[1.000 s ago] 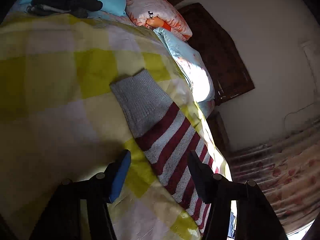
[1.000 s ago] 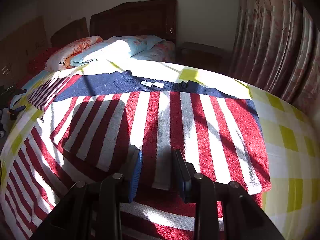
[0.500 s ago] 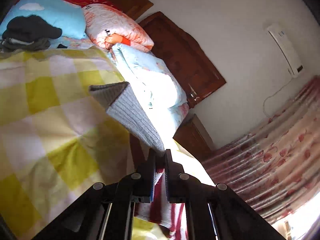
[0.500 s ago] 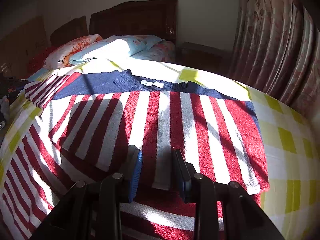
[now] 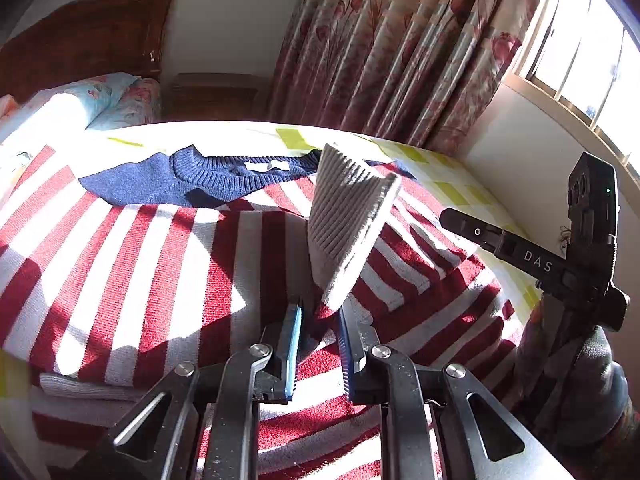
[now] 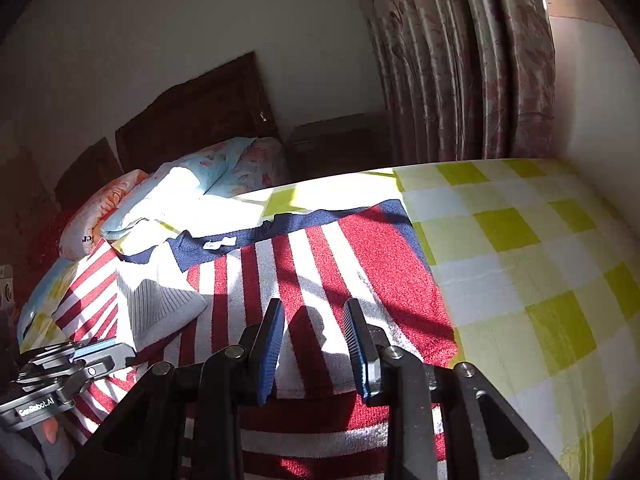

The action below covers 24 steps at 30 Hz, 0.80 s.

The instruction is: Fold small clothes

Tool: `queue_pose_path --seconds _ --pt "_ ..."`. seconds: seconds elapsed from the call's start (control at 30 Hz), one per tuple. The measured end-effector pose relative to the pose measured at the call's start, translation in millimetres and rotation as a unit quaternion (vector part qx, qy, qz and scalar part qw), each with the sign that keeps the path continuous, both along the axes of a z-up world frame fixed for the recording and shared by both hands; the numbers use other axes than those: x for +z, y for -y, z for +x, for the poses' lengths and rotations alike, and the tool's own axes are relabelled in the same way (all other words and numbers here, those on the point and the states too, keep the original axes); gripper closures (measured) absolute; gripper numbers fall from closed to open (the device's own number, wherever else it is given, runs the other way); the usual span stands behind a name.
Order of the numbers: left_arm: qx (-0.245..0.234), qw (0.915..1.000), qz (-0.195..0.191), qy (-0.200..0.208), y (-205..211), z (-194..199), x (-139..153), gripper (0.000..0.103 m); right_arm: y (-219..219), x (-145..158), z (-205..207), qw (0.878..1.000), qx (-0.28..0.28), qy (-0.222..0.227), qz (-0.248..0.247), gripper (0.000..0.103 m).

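Observation:
A red-and-white striped sweater (image 5: 152,264) with a navy yoke lies flat on the bed. My left gripper (image 5: 318,316) is shut on its sleeve near the grey ribbed cuff (image 5: 348,216), which stands up over the sweater's body. In the right wrist view the sweater (image 6: 360,264) spreads ahead, with the cuff (image 6: 160,304) lying at the left beside my left gripper (image 6: 94,356). My right gripper (image 6: 314,332) is open and empty just above the sweater's lower part. It also shows at the right of the left wrist view (image 5: 520,252).
The bed has a yellow-and-white checked cover (image 6: 520,248). Pillows (image 6: 192,188) and a dark wooden headboard (image 6: 200,120) are at the far end. Floral curtains (image 5: 400,48) and a window (image 5: 580,52) stand along the right side.
My left gripper closed on the sleeve, lifted it off the bed cover and carried it right, over the sweater's body. My right gripper opened a little wider and shifted right.

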<state>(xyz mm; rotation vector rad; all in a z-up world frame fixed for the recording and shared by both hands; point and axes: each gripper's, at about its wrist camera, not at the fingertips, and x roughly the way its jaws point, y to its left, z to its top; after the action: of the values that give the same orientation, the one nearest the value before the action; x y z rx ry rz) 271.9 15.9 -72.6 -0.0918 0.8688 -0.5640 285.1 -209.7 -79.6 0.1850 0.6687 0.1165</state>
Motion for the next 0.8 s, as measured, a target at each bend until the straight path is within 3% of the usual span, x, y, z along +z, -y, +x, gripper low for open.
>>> queue_pose_path --seconds 0.03,0.07,0.2,0.33,0.47,0.73,0.8 --pt "0.004 1.0 -0.003 0.009 -4.7 -3.0 5.2 0.081 2.7 -0.8 1.1 1.0 -0.003 -0.003 0.008 0.073" --pt "0.014 0.9996 -0.01 0.022 -13.0 -6.5 13.0 0.0 3.4 -1.1 1.7 1.0 -0.003 -0.005 0.01 0.073" --pt "0.124 0.9875 -0.025 0.094 -67.8 -17.5 47.5 0.0 -2.6 0.1 0.7 1.0 0.012 -0.001 0.004 0.073" --pt "0.231 0.968 0.022 0.096 -112.6 -31.6 31.0 0.0 -6.8 1.6 -2.0 0.999 0.045 -0.002 0.028 0.073" --pt "0.255 0.9649 0.029 0.057 -136.2 -35.2 7.0 0.0 -12.5 -5.8 -1.9 0.989 0.101 -0.064 0.089 0.073" --pt "0.263 0.9647 0.012 0.016 -141.1 -26.7 -8.2 0.0 -69.1 -20.9 -15.8 0.979 0.164 -0.123 0.007 0.07" --pt "0.27 0.963 -0.007 0.004 -148.2 -26.4 -10.7 0.0 -72.1 -21.8 -17.8 0.978 0.163 -0.128 0.012 0.07"
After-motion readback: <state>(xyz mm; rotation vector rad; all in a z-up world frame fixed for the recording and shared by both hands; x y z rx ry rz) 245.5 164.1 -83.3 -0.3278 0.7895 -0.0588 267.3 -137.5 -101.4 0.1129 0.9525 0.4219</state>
